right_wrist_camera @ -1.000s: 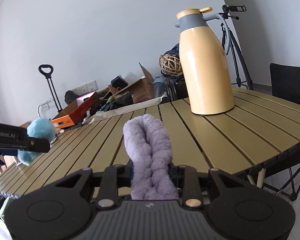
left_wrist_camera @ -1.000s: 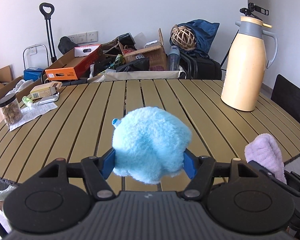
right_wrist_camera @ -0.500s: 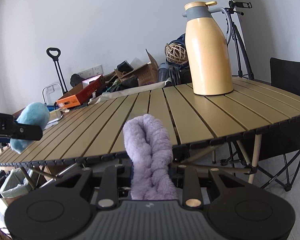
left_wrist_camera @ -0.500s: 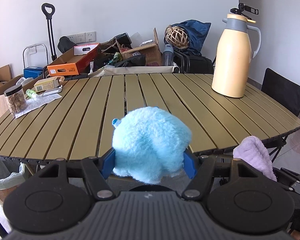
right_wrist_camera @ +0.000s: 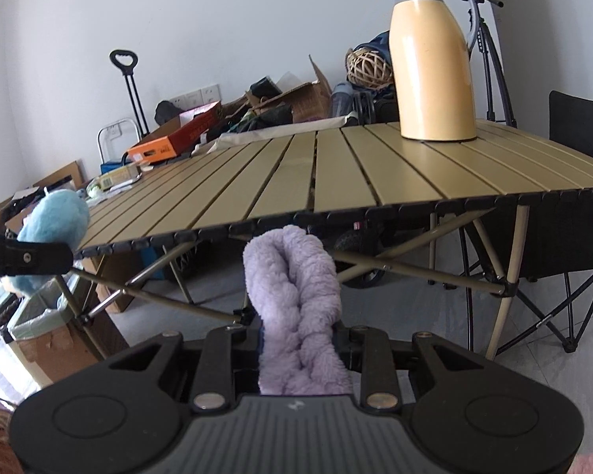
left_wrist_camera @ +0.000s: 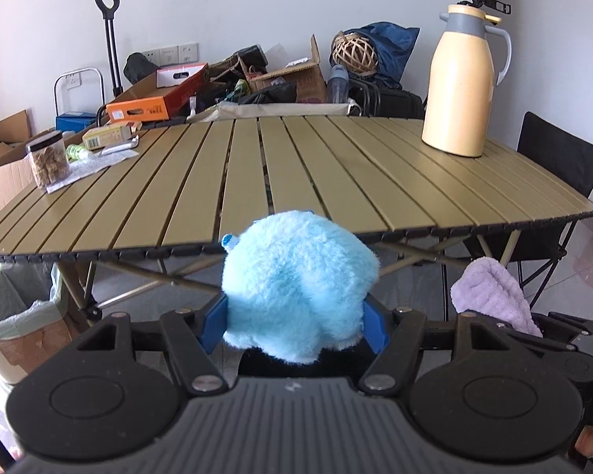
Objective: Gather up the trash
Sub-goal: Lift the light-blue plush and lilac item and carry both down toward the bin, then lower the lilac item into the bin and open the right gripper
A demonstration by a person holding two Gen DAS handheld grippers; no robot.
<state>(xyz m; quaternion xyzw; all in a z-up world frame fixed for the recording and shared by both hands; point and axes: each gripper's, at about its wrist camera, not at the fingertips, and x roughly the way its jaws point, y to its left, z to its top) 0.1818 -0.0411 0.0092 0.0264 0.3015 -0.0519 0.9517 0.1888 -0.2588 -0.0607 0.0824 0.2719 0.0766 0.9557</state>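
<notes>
My left gripper is shut on a fluffy light-blue plush ball and holds it in the air in front of the table's near edge. The ball also shows at the left of the right wrist view. My right gripper is shut on a lilac fuzzy cloth, also held off the table, below its edge; it shows in the left wrist view. A bin lined with a pale green bag stands on the floor at the left, also in the right wrist view.
A slatted olive folding table carries a yellow thermos jug at the far right, and a snack jar, papers and a small box at the left. Boxes and bags crowd the wall behind. A black folding chair stands at the right.
Both grippers have drawn back from over the table and dropped lower, each still holding its item. The table's near edge, its legs and the lined bin have come into view.
</notes>
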